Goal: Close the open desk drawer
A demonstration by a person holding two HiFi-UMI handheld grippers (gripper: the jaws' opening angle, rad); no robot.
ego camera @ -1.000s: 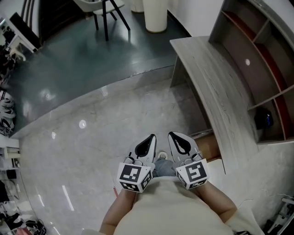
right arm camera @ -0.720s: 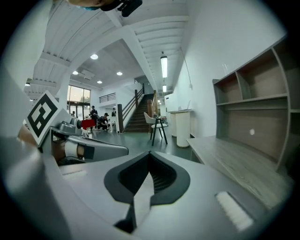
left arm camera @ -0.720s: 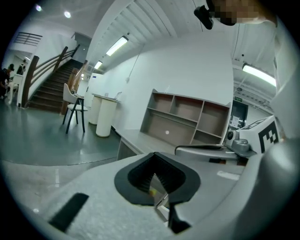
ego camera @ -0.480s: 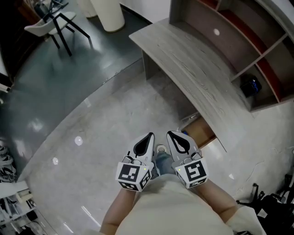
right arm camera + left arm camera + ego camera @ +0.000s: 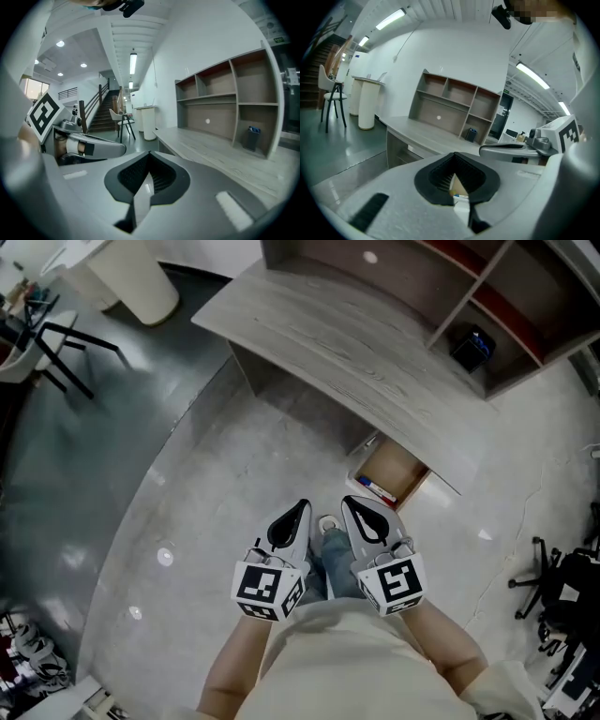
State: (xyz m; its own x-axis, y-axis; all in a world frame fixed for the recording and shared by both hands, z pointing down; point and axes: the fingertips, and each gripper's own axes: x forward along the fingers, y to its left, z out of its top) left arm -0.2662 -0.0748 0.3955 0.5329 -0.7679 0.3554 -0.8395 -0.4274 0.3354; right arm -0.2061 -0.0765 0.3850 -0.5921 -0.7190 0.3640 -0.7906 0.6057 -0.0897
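The open drawer [image 5: 389, 474] sticks out from under the desk [image 5: 356, 343], low above the floor. It lies at one o'clock from the right gripper [image 5: 354, 507], apart from it. The left gripper [image 5: 298, 510] is at nine o'clock of the right one. Both are clenched and empty.

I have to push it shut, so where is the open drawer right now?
In the head view, the open drawer sticks out from under the desk at its near edge, right of centre, a little beyond the right claw.
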